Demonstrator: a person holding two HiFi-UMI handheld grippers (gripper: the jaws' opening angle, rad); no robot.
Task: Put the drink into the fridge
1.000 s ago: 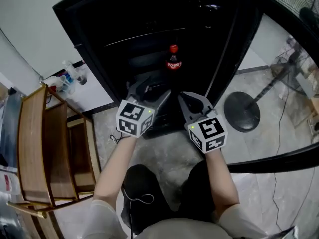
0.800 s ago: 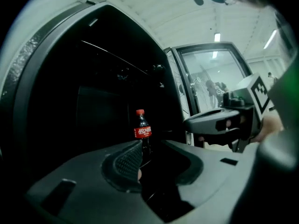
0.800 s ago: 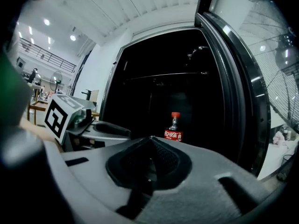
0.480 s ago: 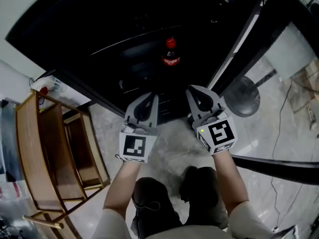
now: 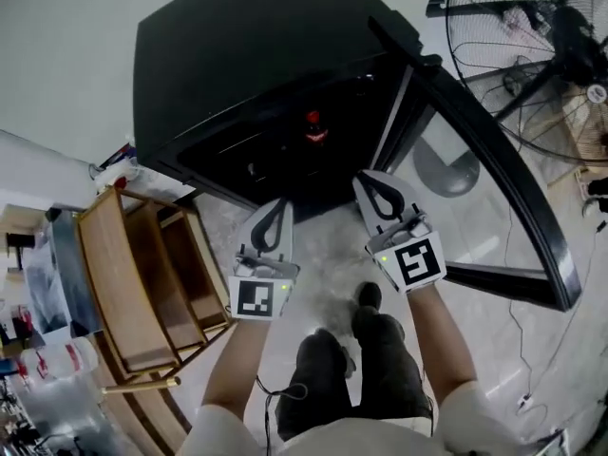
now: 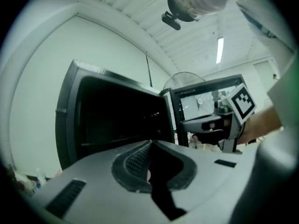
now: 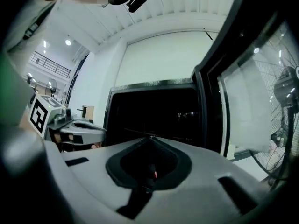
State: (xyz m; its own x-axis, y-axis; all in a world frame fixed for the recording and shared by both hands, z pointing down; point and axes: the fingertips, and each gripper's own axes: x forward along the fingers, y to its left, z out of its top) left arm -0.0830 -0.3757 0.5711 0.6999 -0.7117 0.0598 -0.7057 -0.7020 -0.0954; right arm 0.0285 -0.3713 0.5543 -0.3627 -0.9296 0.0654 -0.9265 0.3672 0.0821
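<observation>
Head view, drink: a dark bottle (image 5: 314,131) with a red cap and red label stands upright on a shelf inside the black fridge (image 5: 237,55), well apart from both tools.
Head view, fridge door: the glass door (image 5: 475,150) is swung open to the right, with a standing fan (image 5: 532,46) beyond it.
Head view, left arm: the bare forearm reaches forward and the left gripper (image 5: 277,207) points at the fridge opening, low in front of it. Its jaws are pressed together with nothing in them.
Head view, right arm: the forearm is stretched out alongside, and the right gripper (image 5: 370,182) is level with the left one, angled slightly inward, with a narrow tip.
Head view, surroundings: a wooden shelf unit (image 5: 133,283) stands to the left on the pale floor.
Left gripper view, jaws: they meet at the tip and are empty. The dark fridge interior lies ahead, and the right gripper is off to the side.
Right gripper view, jaws: they are closed on each other with nothing between the pads. The fridge opening is ahead, and the door edge and fan are to the right.
</observation>
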